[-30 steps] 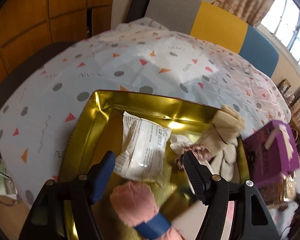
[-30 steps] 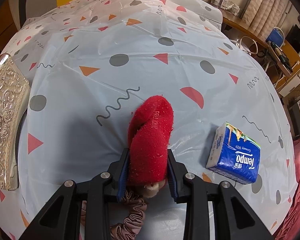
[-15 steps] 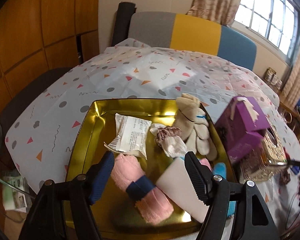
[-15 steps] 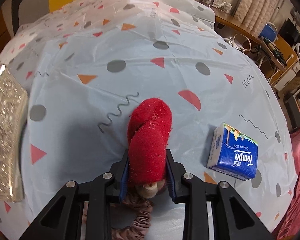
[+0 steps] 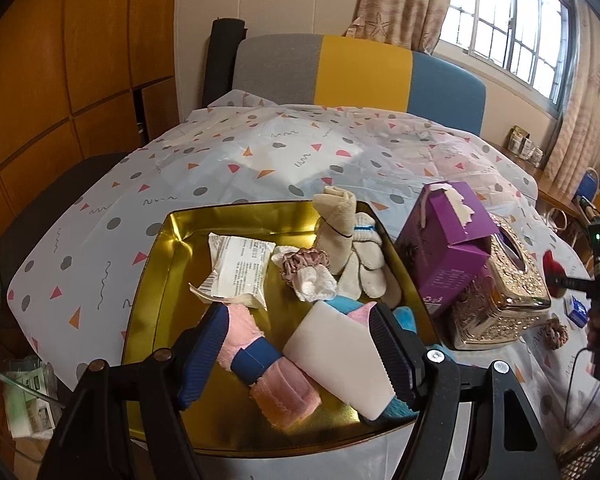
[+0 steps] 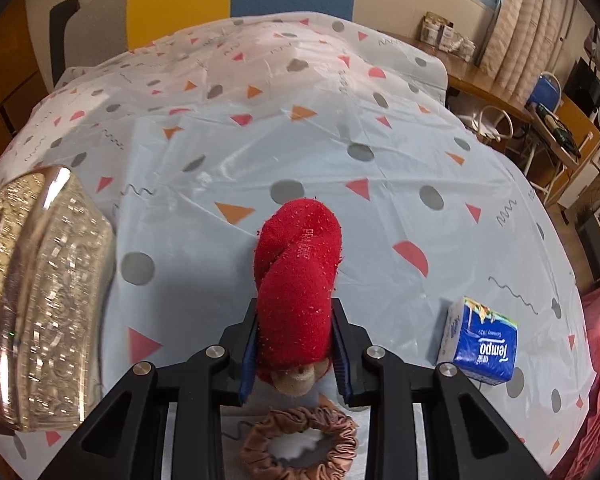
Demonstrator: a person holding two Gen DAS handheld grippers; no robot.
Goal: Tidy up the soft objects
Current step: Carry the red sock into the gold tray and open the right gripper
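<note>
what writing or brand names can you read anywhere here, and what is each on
"tempo": on the blue tissue pack, printed upside down in the right wrist view.
Small line above it on the same pack: too small to read.
Raised lettering on the red sock: too blurred to read.
Printed text on the white packet in the gold tray: too small to read.

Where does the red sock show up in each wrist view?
Left wrist: red sock at far right edge, small, partly hidden by the right tool.
Right wrist: red sock at centre, clamped in the right tool.
Shared landmark: ornate gold tissue box.
</note>
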